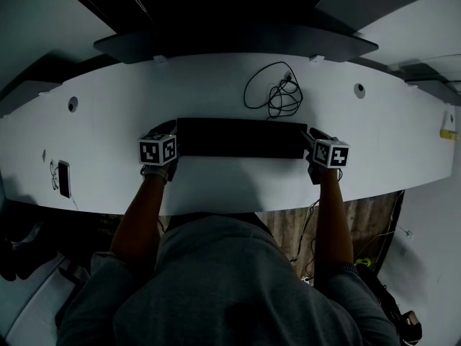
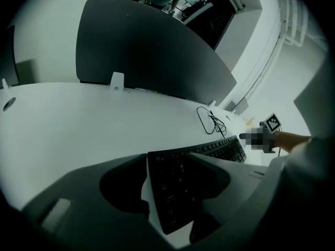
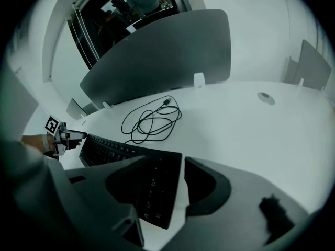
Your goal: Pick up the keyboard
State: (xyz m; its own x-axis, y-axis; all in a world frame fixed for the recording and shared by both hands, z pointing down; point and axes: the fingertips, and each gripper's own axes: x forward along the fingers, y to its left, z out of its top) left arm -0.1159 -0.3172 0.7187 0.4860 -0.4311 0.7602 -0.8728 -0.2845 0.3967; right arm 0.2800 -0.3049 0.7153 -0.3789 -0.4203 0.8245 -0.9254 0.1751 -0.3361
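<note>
**Tongs spread at both keyboard ends, no pinch yet**

Left tongs (image 2: 170, 188) are spread, with the left short end of the keyboard (image 1: 241, 137) in the gap between the jaws. A sliver of bare worktop (image 1: 216, 85) shows between one jaw and the keyboard edge, so the pads are not pressing. Right tongs (image 3: 166, 187) match: spread, right short end of the keyboard between the jaws, white gap on one side, nothing pinched. Both slant down onto the ends.

Keyboard is black and slim and lies flat on the worktop. Its long axis runs left to right in front of the person, directly between the two tongs.

Handling, my read:
- **Build:** stiff plastic slab, light to moderate weight, no give when squeezed.
- **Length:** it is long, so a lift from one end would likely lever it out of the jaws.
- **Grip surface:** the smooth edges may slip on the pads.
- **Weak spot:** the keys, since a jaw landing on them could press or pop a cap.
- **Best hold:** each tongs across a short end, one jaw on the front edge and one on the back. Pinch the frame rather than the keys, close both evenly and raise both together to keep it level.

Farther out, a coiled dark cable (image 1: 277, 92) lies behind the keyboard and apart from it. Cannot tell if the cable belongs to the keyboard. A curved grey screen (image 1: 238, 43) stands along the worktop's far edge.
</note>
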